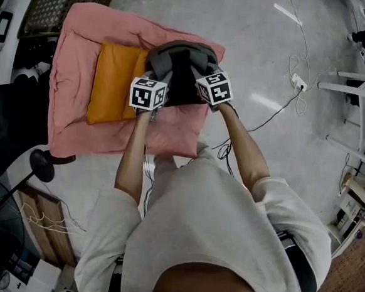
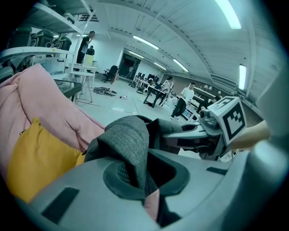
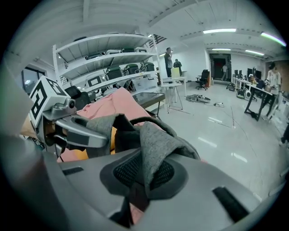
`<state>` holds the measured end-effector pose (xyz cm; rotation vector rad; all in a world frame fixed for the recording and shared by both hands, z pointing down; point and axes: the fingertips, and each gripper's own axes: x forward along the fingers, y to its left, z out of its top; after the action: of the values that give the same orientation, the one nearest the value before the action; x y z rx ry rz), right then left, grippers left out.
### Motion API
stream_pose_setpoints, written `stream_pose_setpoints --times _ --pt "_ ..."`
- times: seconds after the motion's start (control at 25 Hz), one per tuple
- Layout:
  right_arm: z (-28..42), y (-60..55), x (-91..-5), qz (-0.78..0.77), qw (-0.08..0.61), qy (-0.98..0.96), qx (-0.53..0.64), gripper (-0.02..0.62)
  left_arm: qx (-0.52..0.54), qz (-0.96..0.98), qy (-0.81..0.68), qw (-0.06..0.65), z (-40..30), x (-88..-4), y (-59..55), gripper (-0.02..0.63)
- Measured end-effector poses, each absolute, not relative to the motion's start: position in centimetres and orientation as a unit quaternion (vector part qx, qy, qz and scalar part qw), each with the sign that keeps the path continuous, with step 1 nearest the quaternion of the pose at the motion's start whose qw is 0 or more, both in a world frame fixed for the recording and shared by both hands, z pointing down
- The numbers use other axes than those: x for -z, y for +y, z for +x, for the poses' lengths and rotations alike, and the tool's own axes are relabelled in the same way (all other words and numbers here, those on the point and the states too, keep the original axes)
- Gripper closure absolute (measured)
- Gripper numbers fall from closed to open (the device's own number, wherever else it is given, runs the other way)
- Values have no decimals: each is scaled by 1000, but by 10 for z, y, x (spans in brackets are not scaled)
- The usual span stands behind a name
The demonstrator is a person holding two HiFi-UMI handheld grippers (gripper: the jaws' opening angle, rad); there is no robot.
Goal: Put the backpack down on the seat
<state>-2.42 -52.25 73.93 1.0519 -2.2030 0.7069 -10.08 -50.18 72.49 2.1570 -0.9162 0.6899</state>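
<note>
Head view: we find the backpack [image 1: 180,67] over the seat [image 1: 74,47], near right, left hand-held gripper [image 2: 137,178] and right hand-held gripper [image 3: 143,178] both clamped on its fabric; we judge release outstanding.

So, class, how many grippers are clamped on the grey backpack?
2. The left gripper pinches fabric on the left side of the backpack, and the right gripper pinches its right side, over the pink seat. None are hidden.
</note>
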Motion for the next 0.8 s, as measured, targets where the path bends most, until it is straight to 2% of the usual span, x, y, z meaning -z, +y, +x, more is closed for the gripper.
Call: stream_pose_setpoints --times 0.68,0.72,0.76,0.8 --pt "-16 -507 -788 385 330 -803 -312 521 -283 814 -358 360 -96 -761 -483 567" --pt "-15 -507 -789 386 328 -802 -315 512 -286 811 -362 359 -97 -763 -481 528" --pt "-14 -506 -789 386 326 -803 -317 495 -289 808 -365 360 -98 -765 -478 446" --pt "-15 -504 -788 386 323 -803 -319 458 -291 806 -367 363 -99 -768 -475 409"
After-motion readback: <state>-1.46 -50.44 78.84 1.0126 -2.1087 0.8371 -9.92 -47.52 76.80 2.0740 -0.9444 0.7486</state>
